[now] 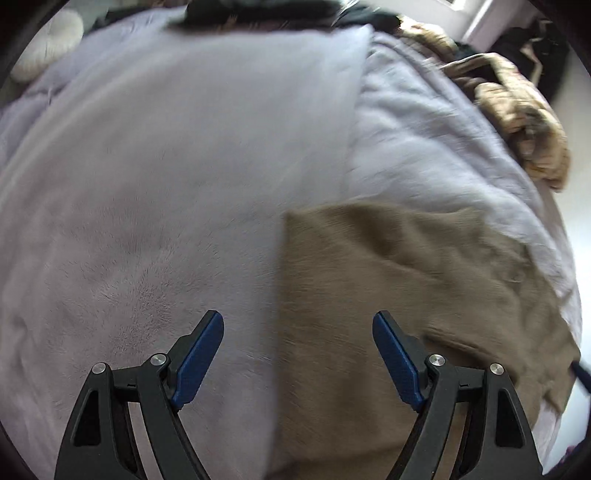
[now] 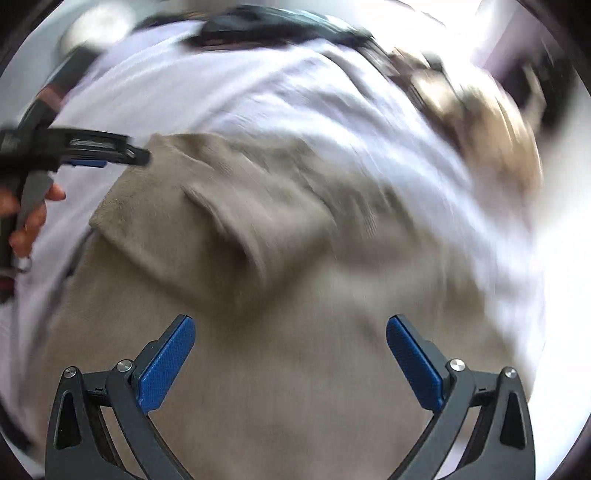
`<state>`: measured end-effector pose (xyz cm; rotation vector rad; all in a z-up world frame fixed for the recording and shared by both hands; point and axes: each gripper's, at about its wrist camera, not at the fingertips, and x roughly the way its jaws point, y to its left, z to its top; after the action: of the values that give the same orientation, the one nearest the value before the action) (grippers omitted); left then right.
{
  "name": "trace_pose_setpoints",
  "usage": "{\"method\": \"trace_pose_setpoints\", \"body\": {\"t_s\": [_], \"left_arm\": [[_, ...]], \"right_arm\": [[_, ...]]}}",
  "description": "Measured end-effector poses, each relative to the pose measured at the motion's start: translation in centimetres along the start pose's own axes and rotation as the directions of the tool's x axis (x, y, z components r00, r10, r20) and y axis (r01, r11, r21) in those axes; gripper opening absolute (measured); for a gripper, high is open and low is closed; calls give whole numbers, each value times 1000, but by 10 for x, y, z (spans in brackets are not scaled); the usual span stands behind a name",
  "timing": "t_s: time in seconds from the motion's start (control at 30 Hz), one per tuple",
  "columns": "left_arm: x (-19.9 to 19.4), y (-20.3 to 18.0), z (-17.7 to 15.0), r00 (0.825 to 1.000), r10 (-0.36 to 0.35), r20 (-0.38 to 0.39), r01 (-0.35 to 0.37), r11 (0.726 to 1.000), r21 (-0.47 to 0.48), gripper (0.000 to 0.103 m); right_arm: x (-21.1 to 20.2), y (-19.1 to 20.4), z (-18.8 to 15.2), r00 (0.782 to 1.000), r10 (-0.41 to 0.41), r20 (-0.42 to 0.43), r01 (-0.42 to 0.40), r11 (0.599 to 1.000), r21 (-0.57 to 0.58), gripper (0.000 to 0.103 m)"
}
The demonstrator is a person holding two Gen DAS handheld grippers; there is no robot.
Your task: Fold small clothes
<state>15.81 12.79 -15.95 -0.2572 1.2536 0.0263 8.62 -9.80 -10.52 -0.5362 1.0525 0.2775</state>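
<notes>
A tan-brown small garment [image 1: 406,280] lies flat on a pale lilac bedcover [image 1: 147,184], at the lower right of the left wrist view. My left gripper [image 1: 297,321] hangs open above the garment's left edge, nothing between its blue pads. In the right wrist view the same garment [image 2: 280,295] fills the middle, with one part folded over as a flap [image 2: 207,221]. My right gripper [image 2: 290,326] is open above the garment and holds nothing. The left gripper [image 2: 122,157] shows at the left of that view by the flap's corner, carried by a hand [image 2: 26,218]. The right view is blurred.
A beige patterned pile of cloth [image 1: 517,110] lies at the far right of the bed. A white round cushion [image 1: 48,44] sits at the far left. Dark clothing [image 1: 258,14] lies along the far edge. The bedcover [image 2: 258,92] wrinkles behind the garment.
</notes>
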Motion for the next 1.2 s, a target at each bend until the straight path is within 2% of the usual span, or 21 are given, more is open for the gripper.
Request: {"method": "trace_pose_setpoints", "body": {"t_s": [0.1, 0.17, 0.2, 0.23, 0.27, 0.37, 0.43, 0.5, 0.57, 0.6, 0.63, 0.7, 0.73, 0.8, 0.83, 0.87, 0.97, 1.03, 1.1, 1.13, 1.2], "left_arm": [[16, 14, 2, 998, -48, -32, 46, 998, -43, 84], [20, 18, 1, 996, -75, -37, 73, 995, -64, 84], [21, 18, 1, 996, -85, -40, 83, 995, -63, 84], [22, 17, 1, 996, -85, -41, 82, 995, -59, 84], [22, 17, 1, 996, -83, -40, 81, 995, -54, 83], [18, 14, -1, 996, -81, -30, 80, 996, -41, 83], [17, 13, -1, 997, -72, -28, 71, 997, -32, 84], [21, 11, 1, 997, -68, -35, 67, 997, -33, 84], [24, 10, 3, 997, -66, -38, 64, 997, -34, 84], [24, 9, 3, 997, -66, -39, 65, 997, -31, 84], [24, 8, 4, 997, -68, -38, 67, 997, -27, 84], [24, 5, 4, 997, -76, -33, 75, 997, -16, 62], [26, 2, 5, 996, -81, -46, 81, 997, -4, 36], [25, -3, 6, 996, -72, -50, 72, 997, 5, 16], [20, -5, 7, 996, -81, -32, 81, 997, 10, 9], [14, -5, 7, 996, -88, -13, 88, 996, 10, 9], [-1, -3, 8, 994, -92, 53, 90, 995, 35, 9], [6, -4, 8, 997, -59, 40, 57, 996, 62, 9], [12, -3, 7, 999, -37, 32, 35, 998, 53, 12], [10, -1, 7, 999, -24, 40, 22, 999, 41, 22], [0, 5, 6, 996, 49, 80, -52, 998, 29, 49]], "right_arm": [[37, 21, 30, 992, -124, -8, 122, 986, -117, 101], [59, 22, 39, 984, -171, -38, 164, 975, -149, 87], [66, 18, 40, 985, -162, -64, 152, 978, -144, 63], [74, 9, 42, 989, -103, -102, 93, 990, -107, 18], [73, -3, 38, 993, -52, -107, 47, 998, -49, 10], [54, -59, 22, 995, 96, -5, -91, 961, 262, 12], [50, -107, -10, 969, 222, 107, -245, 818, 521, 12], [64, -145, -56, 926, 319, 203, -359, 573, 737, 16], [82, -164, -95, 891, 380, 250, -393, 365, 844, 34], [85, -167, -106, 886, 387, 256, -390, 322, 863, 51], [84, -169, -114, 883, 383, 271, -395, 293, 871, 57], [81, -173, -122, 875, 372, 310, -417, 255, 872, 58], [83, -176, -123, 873, 371, 318, -416, 226, 881, 58], [91, -185, -129, 868, 369, 334, -407, 140, 903, 57], [94, -187, -128, 862, 375, 341, -405, 105, 908, 34], [93, -191, -124, 861, 376, 343, -408, 108, 906, 12], [68, -192, -101, 872, 323, 369, -457, 266, 849, 7], [67, -198, -97, 890, 305, 339, -434, 335, 837, 7], [81, -199, -106, 913, 320, 253, -361, 347, 865, 8], [93, -197, -115, 924, 339, 179, -299, 343, 890, 10], [94, -195, -130, 924, 346, 162, -276, 312, 909, 18]]}}
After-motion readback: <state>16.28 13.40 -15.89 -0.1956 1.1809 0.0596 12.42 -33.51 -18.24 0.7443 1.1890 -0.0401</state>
